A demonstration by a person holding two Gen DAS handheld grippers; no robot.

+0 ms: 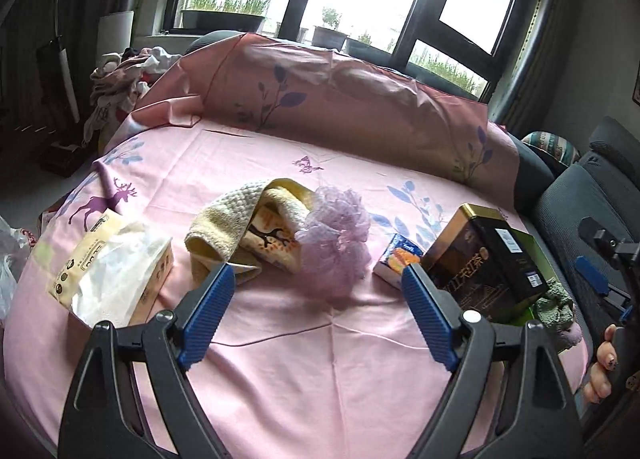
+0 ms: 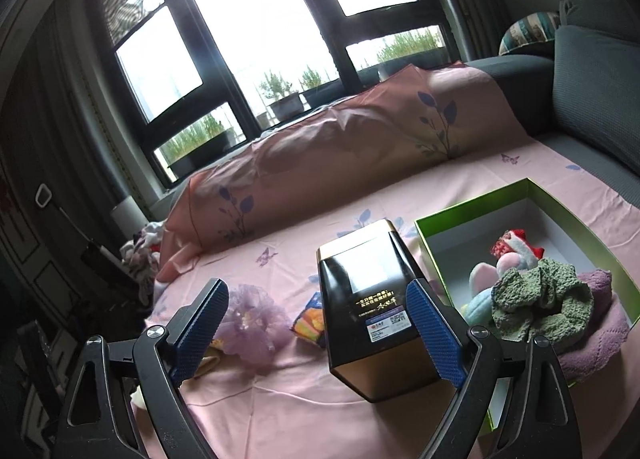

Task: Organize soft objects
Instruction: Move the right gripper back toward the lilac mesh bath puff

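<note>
Left gripper point(image 1: 318, 281) is spread wide, nothing in it. Cream waffle-weave towel point(image 1: 228, 219) sits just past its left finger, lilac mesh bath pouf point(image 1: 338, 237) dead ahead: featherlight, squishy, so pinch its bunched middle. Right gripper point(image 2: 318, 301) gapes too, empty.

Black-framed bright windows point(image 2: 248, 43) at 12 o'clock | potted green plants point(image 1: 224, 9) on sill | grey fabric sofa cushion point(image 2: 596, 95) at 2 o'clock | pink leaf-print sheet point(image 1: 280, 339) underfoot
</note>
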